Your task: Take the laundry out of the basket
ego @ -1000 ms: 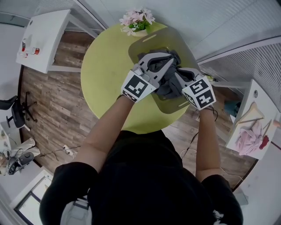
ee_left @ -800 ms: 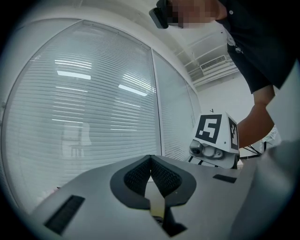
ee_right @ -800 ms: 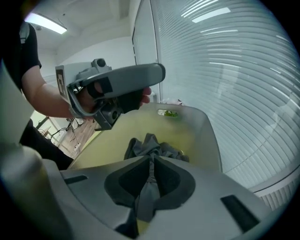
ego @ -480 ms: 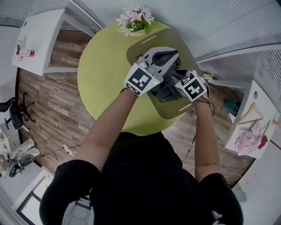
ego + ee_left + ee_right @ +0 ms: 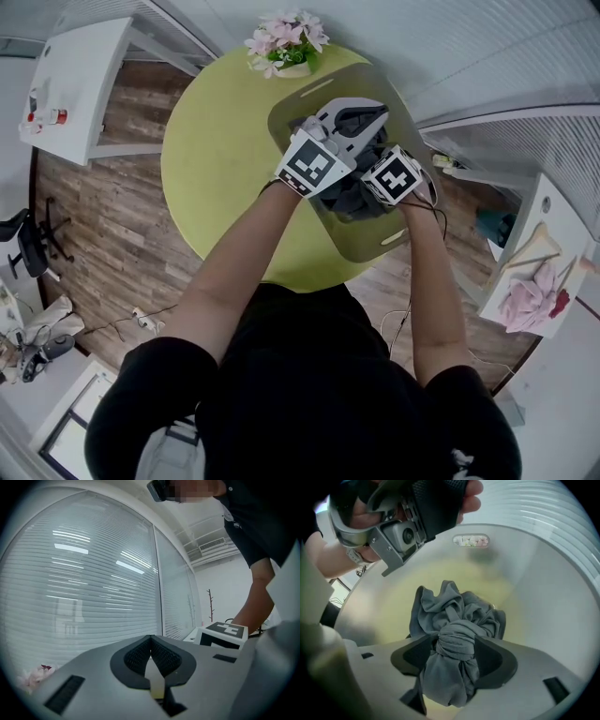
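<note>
A grey basket stands on the round green table with crumpled dark grey laundry in it. My right gripper points steeply down into the basket. Its jaws have just been opening, and a bunched knot of the grey laundry sits between the pads. The left gripper is held level above the basket's far half, jaws shut with nothing in them. In its own view, the left gripper faces window blinds, pads meeting at the tip. The right gripper view shows the basket wall.
A pot of pink flowers stands at the table's far edge, just behind the basket. A white desk is far left. A white table with pink cloth is at right. Wooden floor surrounds the table.
The right gripper has sunk into the basket and tipped downward, its jaws now apart around the laundry. The left gripper has shifted farther over the basket.
</note>
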{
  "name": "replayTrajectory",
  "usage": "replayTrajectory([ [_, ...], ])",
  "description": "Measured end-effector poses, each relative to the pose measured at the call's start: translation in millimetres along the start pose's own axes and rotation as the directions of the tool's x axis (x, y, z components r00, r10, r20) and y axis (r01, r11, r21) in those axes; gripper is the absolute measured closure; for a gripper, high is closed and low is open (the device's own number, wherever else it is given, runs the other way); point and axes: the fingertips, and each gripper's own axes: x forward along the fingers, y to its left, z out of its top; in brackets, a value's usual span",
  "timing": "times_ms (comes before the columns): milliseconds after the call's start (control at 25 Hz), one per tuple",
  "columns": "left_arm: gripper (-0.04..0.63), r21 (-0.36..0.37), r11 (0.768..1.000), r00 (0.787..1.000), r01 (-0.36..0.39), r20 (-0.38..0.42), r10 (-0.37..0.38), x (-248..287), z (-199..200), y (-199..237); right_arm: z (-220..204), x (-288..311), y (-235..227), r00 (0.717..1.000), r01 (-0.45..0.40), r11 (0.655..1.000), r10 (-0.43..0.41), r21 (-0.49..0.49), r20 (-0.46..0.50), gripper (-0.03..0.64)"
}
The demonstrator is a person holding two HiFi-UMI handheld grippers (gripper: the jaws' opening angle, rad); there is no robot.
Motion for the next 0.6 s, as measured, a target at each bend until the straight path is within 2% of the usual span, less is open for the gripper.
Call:
replayTrajectory([
  [320, 0.586, -0.008, 1.0, 1.0, -0.004, 0.011, 0.004, 6.8, -1.5, 1.9, -19.7, 35.8, -4.2, 0.994, -0.018, 1.0, 0.019, 0.015, -0.112, 0.22],
  [600, 0.586, -0.024, 1.0, 1.0, -0.018, 0.013, 0.019, 6.3, -4.3, 10.4, -21.1, 66.7, -8.5, 0.989, -0.013, 1.0, 0.013, 0.001, -0.148, 0.186],
])
